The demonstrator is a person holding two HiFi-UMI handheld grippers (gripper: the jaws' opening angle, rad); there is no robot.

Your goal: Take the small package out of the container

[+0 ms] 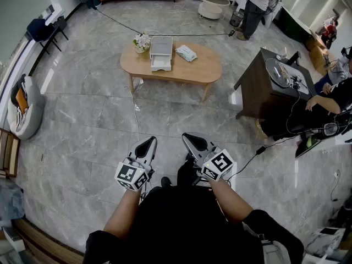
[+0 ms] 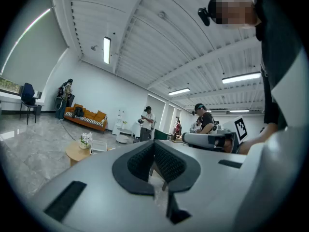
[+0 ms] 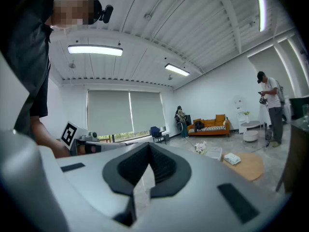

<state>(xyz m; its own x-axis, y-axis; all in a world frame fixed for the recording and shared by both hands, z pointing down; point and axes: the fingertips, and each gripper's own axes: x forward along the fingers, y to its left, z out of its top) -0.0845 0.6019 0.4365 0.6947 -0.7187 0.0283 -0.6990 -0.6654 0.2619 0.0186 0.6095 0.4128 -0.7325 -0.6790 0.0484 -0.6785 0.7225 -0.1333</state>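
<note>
Grey tiled floor [image 1: 82,120] lies wide between me and the oval wooden table [image 1: 206,67], which stands well apart from both grippers. On this table I see the white container [image 1: 161,53], a flower pot [image 1: 142,42] just at its left, and the small package [image 1: 186,53] lying on the tabletop near its right side, outside of it. I hold the left gripper [image 1: 147,143] and the right gripper [image 1: 192,141] low before the body, both clenched, pads together with nothing between them
</note>
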